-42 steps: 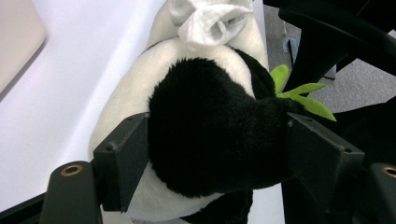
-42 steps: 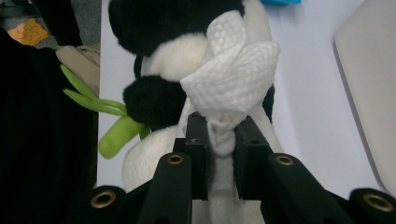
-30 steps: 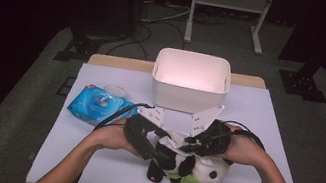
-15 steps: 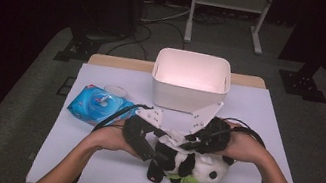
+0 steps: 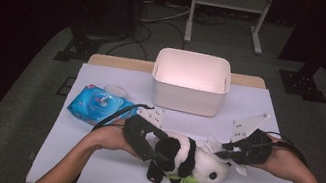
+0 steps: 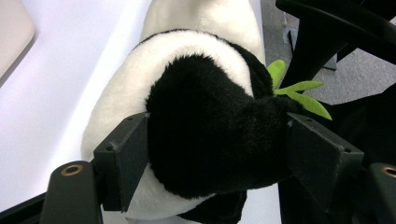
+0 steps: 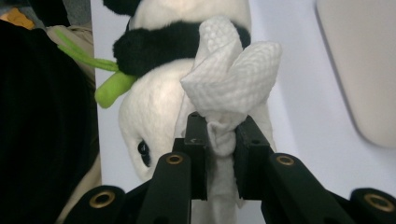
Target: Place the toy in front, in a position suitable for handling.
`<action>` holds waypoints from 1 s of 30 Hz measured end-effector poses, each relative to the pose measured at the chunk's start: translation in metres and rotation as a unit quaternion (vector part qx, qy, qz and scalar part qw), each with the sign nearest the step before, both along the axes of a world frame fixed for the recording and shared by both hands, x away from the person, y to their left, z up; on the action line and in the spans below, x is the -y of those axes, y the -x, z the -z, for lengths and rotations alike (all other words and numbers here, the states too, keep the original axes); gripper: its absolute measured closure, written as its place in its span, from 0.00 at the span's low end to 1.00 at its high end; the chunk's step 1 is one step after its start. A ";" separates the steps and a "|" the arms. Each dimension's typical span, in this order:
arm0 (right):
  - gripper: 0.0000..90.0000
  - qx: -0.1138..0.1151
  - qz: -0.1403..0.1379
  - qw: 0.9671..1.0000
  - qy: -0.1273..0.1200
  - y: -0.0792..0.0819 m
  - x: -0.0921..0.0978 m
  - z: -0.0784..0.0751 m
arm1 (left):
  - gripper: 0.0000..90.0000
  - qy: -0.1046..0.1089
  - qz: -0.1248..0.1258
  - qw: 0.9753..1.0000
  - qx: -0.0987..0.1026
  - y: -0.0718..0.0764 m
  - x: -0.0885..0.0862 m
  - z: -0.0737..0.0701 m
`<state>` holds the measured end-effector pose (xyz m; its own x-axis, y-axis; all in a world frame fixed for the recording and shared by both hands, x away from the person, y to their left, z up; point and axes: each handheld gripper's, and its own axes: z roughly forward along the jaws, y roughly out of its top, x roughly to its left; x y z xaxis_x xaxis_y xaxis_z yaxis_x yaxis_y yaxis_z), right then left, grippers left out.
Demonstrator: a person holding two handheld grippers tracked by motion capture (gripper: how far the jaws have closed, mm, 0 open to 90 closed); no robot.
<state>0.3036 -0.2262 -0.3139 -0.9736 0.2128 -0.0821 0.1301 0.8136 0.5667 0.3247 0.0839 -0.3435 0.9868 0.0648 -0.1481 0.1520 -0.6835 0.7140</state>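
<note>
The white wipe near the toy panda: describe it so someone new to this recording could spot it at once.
Start at the white tub at the back of the table, then come forward to the toy panda lying near the front edge. The wipe is the crumpled white textured cloth pinched in the right gripper, pressed against the panda's white head. Its dimpled weave sets it apart from the panda's smooth fur.

1. No lettering, brand, number or sign can be read on anything on the table.
2. The flat blue plastic wipes packet [image 5: 96,104] at the table's left carries a printed design, but it is too small and blurred in the high view to make out any words.
3. The white rectangular plastic tub [image 5: 190,81] shows plain walls, with no label visible.
</note>
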 end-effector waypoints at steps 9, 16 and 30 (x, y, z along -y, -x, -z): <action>0.86 -0.009 -0.005 1.000 -0.024 0.001 -0.006 0.015 | 0.26 -0.007 0.002 1.000 0.003 -0.003 0.002 -0.014; 0.86 -0.007 -0.010 1.000 -0.027 0.004 -0.006 0.017 | 0.26 -0.026 0.008 1.000 0.015 -0.007 0.022 -0.020; 0.86 -0.002 -0.013 0.999 -0.031 0.006 -0.007 0.018 | 0.22 -0.083 0.009 0.996 0.024 -0.016 0.052 -0.006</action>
